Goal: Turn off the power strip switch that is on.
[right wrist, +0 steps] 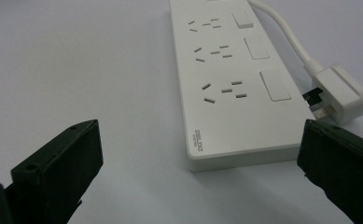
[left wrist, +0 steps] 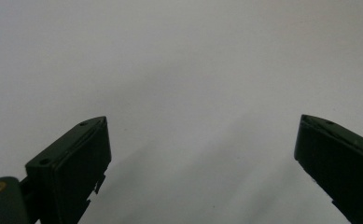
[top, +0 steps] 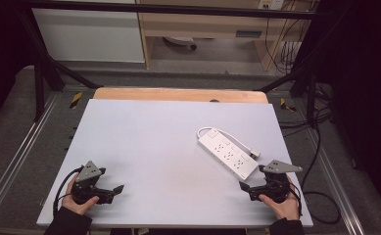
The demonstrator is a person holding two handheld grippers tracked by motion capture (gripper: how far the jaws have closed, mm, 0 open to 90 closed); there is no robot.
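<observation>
On the right half of the white table (top: 144, 147), just ahead of my right gripper (top: 249, 188), lies the power strip (top: 227, 153), flat, sockets up, its long body running away from me at a slant. I judge it a stiff plastic bar, light for its length, smooth-sided and likely to slide on this surface rather than tip. Its near short end (right wrist: 244, 156) faces my right gripper (right wrist: 200, 154), whose jaws stand wide apart, holding nothing, roomy enough to straddle the bar's width. I'd close across the long sides near that end, clear of the rocker switches (right wrist: 275, 85). The white cable (top: 208, 130) loops from the far end back along the side and will drag, being springy. Its plug (right wrist: 340, 92) rests just beside the near corner, perhaps touching it; I cannot quite tell. My left gripper (top: 112, 191) sits well apart at the left, jaws spread over bare table (left wrist: 179, 70).
</observation>
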